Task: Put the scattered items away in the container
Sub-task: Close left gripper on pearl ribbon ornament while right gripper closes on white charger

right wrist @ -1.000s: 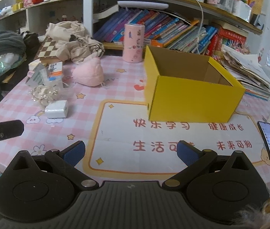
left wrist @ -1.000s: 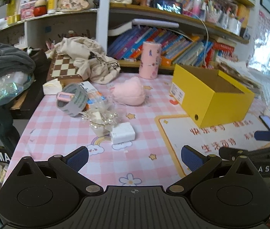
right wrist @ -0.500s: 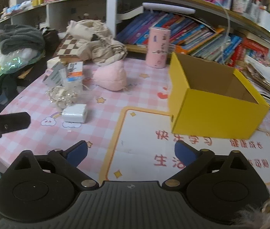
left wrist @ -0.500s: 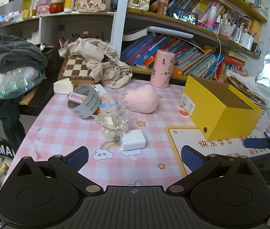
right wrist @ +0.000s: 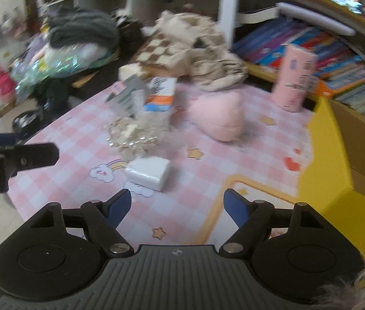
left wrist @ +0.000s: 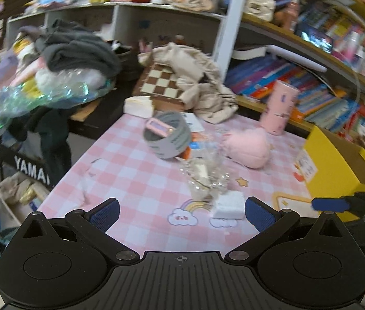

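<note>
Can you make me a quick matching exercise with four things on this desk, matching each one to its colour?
Things:
1. cardboard box
2. plush toy
3. charger block
4. tape roll

Colours:
A. grey
B. yellow
C. white
D. pink

Right pairs: 1-B, 2-D, 3-C, 4-A
</note>
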A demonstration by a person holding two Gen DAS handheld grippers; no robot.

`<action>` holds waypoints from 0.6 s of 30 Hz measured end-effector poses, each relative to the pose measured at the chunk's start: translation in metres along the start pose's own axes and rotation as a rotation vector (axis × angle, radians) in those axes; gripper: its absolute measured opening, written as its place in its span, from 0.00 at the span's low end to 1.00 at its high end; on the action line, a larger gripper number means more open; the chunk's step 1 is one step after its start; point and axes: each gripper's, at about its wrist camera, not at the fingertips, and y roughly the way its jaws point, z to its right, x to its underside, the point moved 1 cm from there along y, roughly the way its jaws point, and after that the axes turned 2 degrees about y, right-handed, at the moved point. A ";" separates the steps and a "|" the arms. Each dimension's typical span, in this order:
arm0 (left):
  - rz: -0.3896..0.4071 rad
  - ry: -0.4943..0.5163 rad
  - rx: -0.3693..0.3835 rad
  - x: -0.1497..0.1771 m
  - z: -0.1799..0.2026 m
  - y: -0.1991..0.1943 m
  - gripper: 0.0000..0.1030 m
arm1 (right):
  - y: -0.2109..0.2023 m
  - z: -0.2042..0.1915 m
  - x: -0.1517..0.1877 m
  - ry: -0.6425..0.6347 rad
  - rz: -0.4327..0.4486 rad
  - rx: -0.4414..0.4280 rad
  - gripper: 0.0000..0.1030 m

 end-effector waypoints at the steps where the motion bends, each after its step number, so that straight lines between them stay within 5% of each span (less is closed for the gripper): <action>1: -0.003 -0.008 -0.007 -0.001 0.000 0.002 1.00 | 0.006 -0.002 -0.002 -0.021 -0.013 -0.028 0.77; 9: -0.045 -0.037 -0.040 -0.007 0.005 0.023 1.00 | 0.046 -0.014 -0.013 -0.163 -0.059 -0.182 0.78; 18: -0.102 -0.084 -0.078 -0.021 0.006 0.053 0.91 | 0.095 -0.004 -0.028 -0.111 -0.096 -0.221 0.76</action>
